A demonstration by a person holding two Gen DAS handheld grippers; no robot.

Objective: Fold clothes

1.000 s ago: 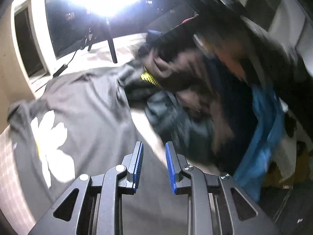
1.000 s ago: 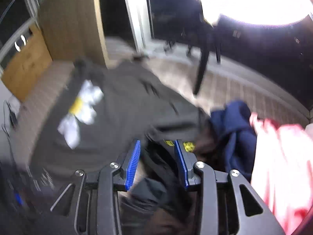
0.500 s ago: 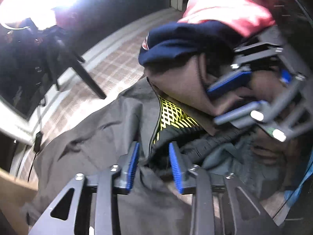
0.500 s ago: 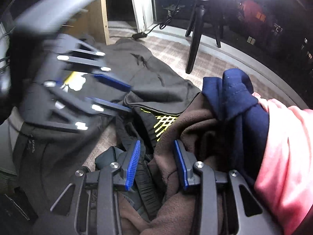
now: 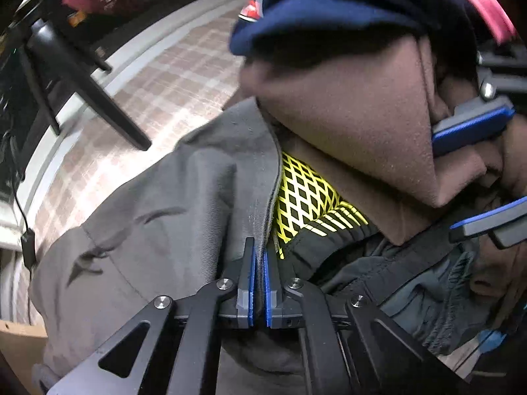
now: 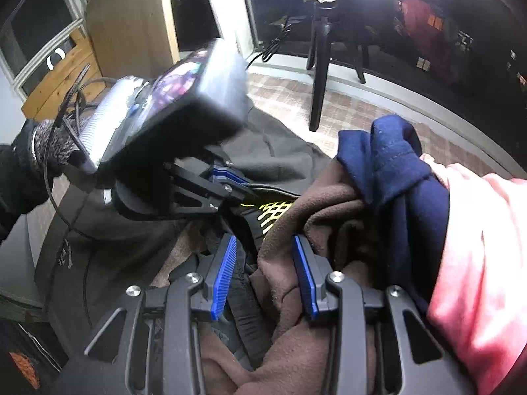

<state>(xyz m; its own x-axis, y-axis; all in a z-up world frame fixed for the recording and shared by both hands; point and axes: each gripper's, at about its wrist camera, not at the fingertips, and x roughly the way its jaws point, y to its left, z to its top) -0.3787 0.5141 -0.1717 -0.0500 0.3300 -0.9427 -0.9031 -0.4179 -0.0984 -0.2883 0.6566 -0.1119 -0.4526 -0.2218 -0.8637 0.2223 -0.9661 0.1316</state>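
Note:
A grey garment (image 5: 158,217) lies spread on the checked surface, its edge running up beside a black and yellow mesh garment (image 5: 306,197). My left gripper (image 5: 259,250) is shut on that grey edge. It also shows in the right wrist view (image 6: 243,194), clamped on the dark cloth. My right gripper (image 6: 263,247) is open, its fingers down in a brown fleece (image 6: 313,210); its blue pads (image 5: 467,128) show at the right of the left wrist view. A navy garment (image 6: 395,164) and a pink one (image 6: 477,230) lie on the pile.
A black tripod leg (image 6: 319,75) stands on the checked surface (image 5: 158,75) behind the clothes. A wooden cabinet (image 6: 128,23) is at the back left. A bright lamp glares at the top. A dark teal garment (image 5: 411,279) lies low in the pile.
My left gripper moved forward to the grey garment's edge and shut on it. My right gripper stayed open and sank a little further into the brown fleece.

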